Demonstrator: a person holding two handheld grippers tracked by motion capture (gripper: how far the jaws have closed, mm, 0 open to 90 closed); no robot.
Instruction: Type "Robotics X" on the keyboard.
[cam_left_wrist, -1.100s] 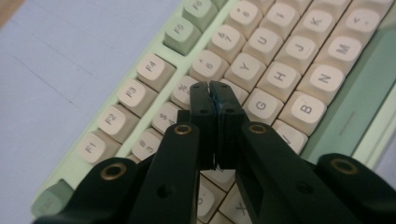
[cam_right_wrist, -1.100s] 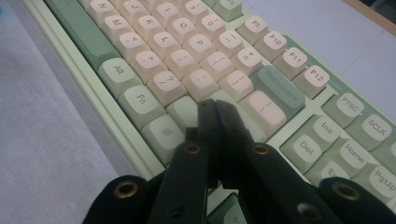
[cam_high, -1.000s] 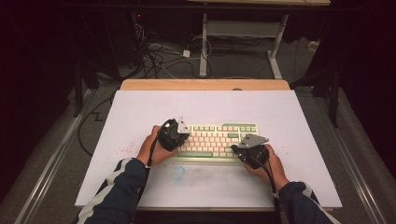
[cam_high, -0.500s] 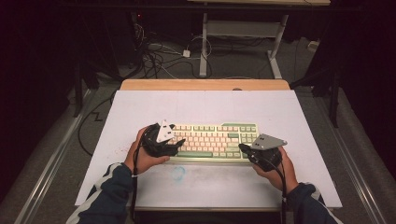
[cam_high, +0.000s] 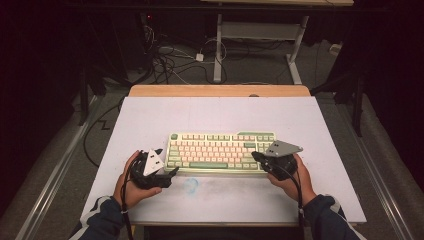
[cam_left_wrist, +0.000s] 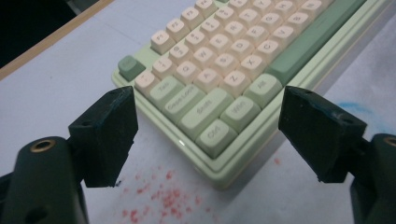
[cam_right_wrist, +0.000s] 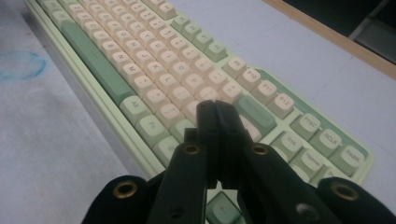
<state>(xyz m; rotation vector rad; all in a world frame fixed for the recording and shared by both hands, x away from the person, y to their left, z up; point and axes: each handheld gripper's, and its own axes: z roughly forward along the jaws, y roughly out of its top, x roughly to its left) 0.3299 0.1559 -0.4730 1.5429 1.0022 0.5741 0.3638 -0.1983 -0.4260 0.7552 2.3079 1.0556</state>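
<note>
A pale green keyboard with cream and green keys lies flat in the middle of the white table top. My left gripper sits just off the keyboard's front left corner, low over the table. It is open wide, and in the left gripper view that corner of the keyboard lies between the two black jaws of the left gripper. My right gripper is at the keyboard's front right end. It is shut with nothing held, and the right gripper has its tips just over cream keys of the keyboard.
A blue ring mark is on the table in front of the keyboard, and red specks lie near its left corner. The table's wooden far edge borders dark floor with cables and a desk frame.
My left gripper has moved left and back off the keyboard to its front left corner. My right gripper swung out to the right, then came back in to the keyboard's front right end.
</note>
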